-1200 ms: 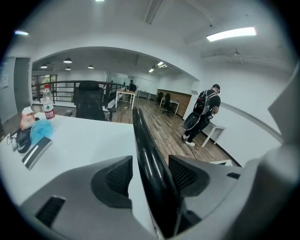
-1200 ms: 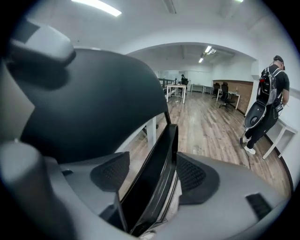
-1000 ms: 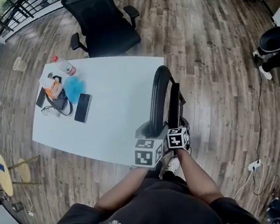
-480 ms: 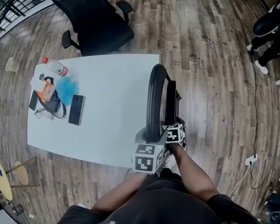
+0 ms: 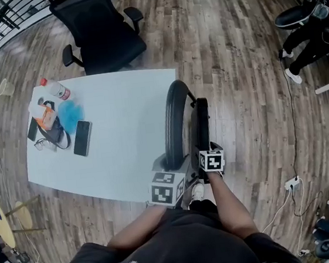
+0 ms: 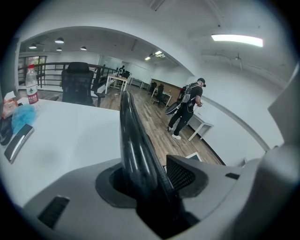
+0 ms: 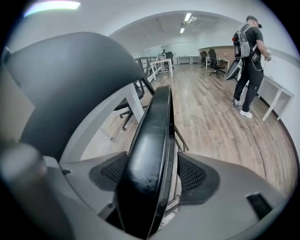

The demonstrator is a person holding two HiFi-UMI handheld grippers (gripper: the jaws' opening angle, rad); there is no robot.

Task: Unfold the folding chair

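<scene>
Over a plank floor (image 5: 248,89), beside the white surface's (image 5: 123,132) right edge at frame centre, the folded chair (image 5: 171,115) is stood upright, its long axis running away from both jaws. The left gripper's (image 6: 154,187) jaws, just closed further, are clamped on the glossy curved back rail (image 6: 133,140). The right gripper's (image 7: 150,176) jaws are clamped on the flat black seat (image 7: 152,140) (close alongside the rail).

Head view looks steeply down over the white table (image 5: 122,127) and folding chair (image 5: 172,116). Both gripper views ride close against the chair's black edges, facing across the office (apparently toward the same standing person (image 6: 187,107)).
</scene>
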